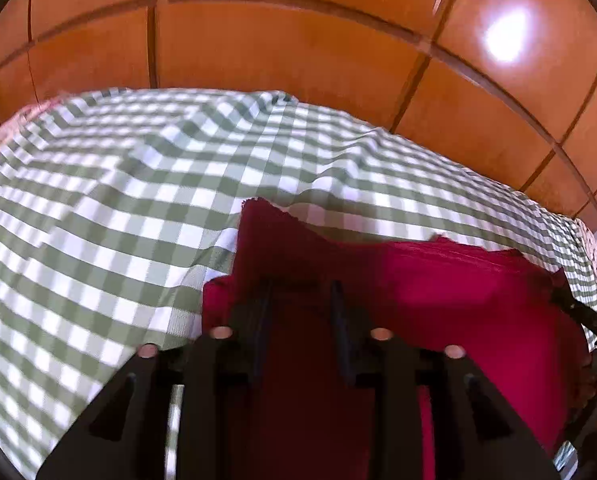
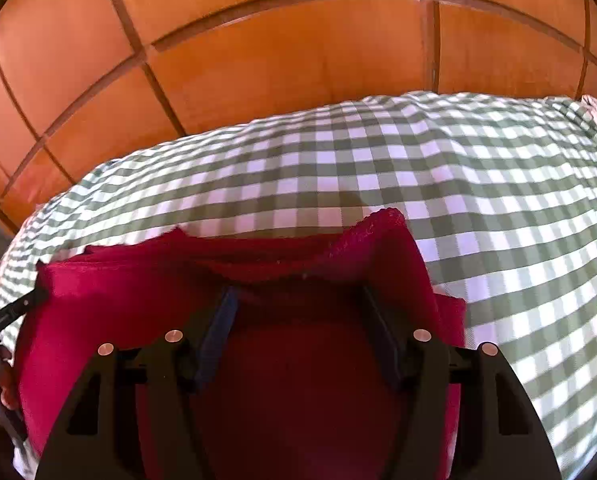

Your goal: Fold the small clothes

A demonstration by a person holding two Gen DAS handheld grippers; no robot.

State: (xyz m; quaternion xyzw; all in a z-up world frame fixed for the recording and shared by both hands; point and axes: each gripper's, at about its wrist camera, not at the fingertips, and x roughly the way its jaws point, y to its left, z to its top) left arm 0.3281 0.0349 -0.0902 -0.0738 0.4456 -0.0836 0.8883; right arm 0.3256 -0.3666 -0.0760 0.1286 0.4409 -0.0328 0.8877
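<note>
The red cloth (image 1: 438, 280) lies on the checked bed (image 1: 118, 200), limp and light. Left gripper (image 1: 300, 292) and right gripper (image 2: 298, 300) are part-open astride it, seemingly unpinched; pinch the twelve-o'clock corners.

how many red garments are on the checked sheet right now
1: a single red garment on the green checked sheet, its near part between the fingers of the left gripper and right gripper. Others could lie hidden under it.

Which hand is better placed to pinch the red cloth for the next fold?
Probably left: the left tool has narrower jaws around the red cloth; the right tool gapes wider over it.
</note>
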